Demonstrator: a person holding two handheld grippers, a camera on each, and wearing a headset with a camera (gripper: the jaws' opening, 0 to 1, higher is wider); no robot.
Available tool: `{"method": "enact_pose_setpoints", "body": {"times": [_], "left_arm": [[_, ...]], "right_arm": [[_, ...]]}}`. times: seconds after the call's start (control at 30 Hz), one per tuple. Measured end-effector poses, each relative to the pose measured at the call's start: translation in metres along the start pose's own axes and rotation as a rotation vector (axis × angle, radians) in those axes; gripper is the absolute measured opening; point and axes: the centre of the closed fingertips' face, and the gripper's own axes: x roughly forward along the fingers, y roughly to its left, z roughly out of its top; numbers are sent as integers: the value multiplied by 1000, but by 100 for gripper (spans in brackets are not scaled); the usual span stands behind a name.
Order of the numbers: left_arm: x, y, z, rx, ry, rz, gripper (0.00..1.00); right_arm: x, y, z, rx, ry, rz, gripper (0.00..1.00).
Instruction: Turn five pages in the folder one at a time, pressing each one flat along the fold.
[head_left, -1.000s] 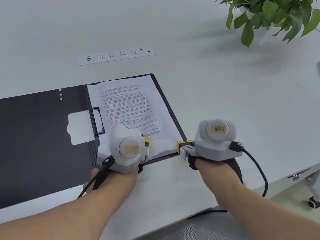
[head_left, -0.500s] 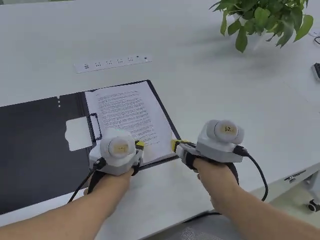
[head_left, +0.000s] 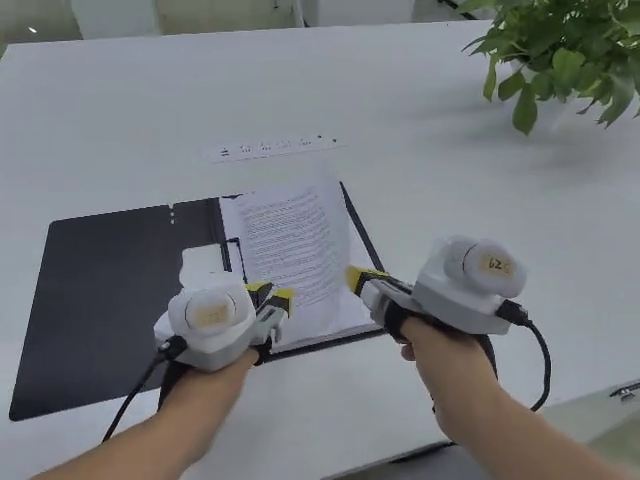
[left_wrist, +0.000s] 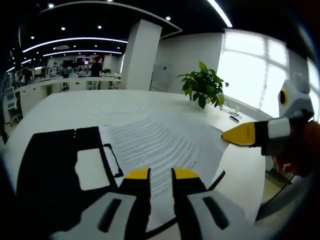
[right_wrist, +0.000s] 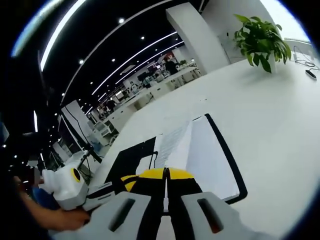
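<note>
Black folder (head_left: 110, 300) open flat on the white table (head_left: 450, 130), toward the front edge; left cover bare, printed pages stacked on the right half. Right gripper (head_left: 358, 277) at the right edge of the top sheet (head_left: 295, 235), jaws closed on that edge. Holds the sheet up off the stack, bowed, with its upper end above the folder's far edge. Left gripper (head_left: 270, 293) over the lower part of the pages, just right of the fold, yellow tips slightly parted with nothing between them; contact with the paper not determinable. In the left gripper view, yellow tip of the right gripper meeting the sheet's edge at the right. In the right gripper view, sheet seen nearly edge-on, rising just ahead of the closed jaws. Power strip (head_left: 275, 147) beyond the folder's far edge, apart from it. Potted plant (head_left: 560, 50) at the table's far right corner, well apart from the folder.
</note>
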Motion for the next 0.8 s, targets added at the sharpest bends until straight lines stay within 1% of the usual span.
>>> {"method": "enact_pose_setpoints", "body": {"times": [0.07, 0.1, 0.13, 0.17, 0.2, 0.23, 0.27, 0.3, 0.33, 0.37, 0.47, 0.5, 0.53, 0.57, 0.6, 0.67, 0.7, 0.73, 0.77, 0.8], "left_arm": [[-12, 8, 8, 6, -17, 10, 15], [-21, 13, 14, 19, -38, 18, 15], [-26, 16, 16, 23, -43, 22, 14], [-34, 21, 21, 33, -59, 32, 14], [-40, 24, 24, 35, -68, 38, 14], [-45, 28, 27, 37, -75, 46, 14], [-53, 33, 31, 36, -90, 56, 14], [-58, 37, 34, 37, -102, 62, 14], [-66, 42, 38, 43, -110, 75, 14], [-69, 44, 39, 43, -116, 78, 14], [-90, 58, 49, 59, -147, 107, 14], [-96, 62, 51, 61, -152, 116, 14], [-104, 69, 53, 63, -160, 131, 14], [-109, 73, 55, 63, -162, 140, 14], [-117, 79, 57, 64, -171, 153, 14], [-127, 87, 59, 66, -181, 173, 14], [-134, 92, 61, 68, -186, 187, 14], [-138, 96, 61, 69, -190, 197, 13], [-143, 103, 60, 70, -189, 208, 14], [-147, 106, 59, 71, -188, 216, 14]], "right_arm": [[2, 14, 2, -7, -9, 26, 0], [3, 20, 2, -9, -12, 39, 0], [5, 29, 2, -16, -12, 55, 0], [6, 37, 2, -16, -15, 69, 0], [8, 46, 1, -12, -15, 89, 0], [10, 53, 0, -16, -13, 100, 0], [11, 63, -1, -29, -15, 116, 0], [13, 70, -3, -32, -15, 128, 0], [14, 77, -4, -33, -13, 142, 0], [17, 86, -8, -41, -3, 158, 0], [24, 108, -17, -54, 14, 194, 0], [27, 118, -21, -62, 22, 211, 0], [29, 124, -23, -68, 26, 220, 0], [30, 129, -25, -71, 30, 229, 0], [33, 138, -29, -75, 39, 244, 0], [36, 149, -34, -88, 50, 262, 0], [39, 158, -39, -93, 62, 276, 0], [42, 166, -44, -106, 74, 289, 0], [44, 171, -48, -117, 82, 296, 0], [47, 179, -54, -130, 99, 305, 0]]}}
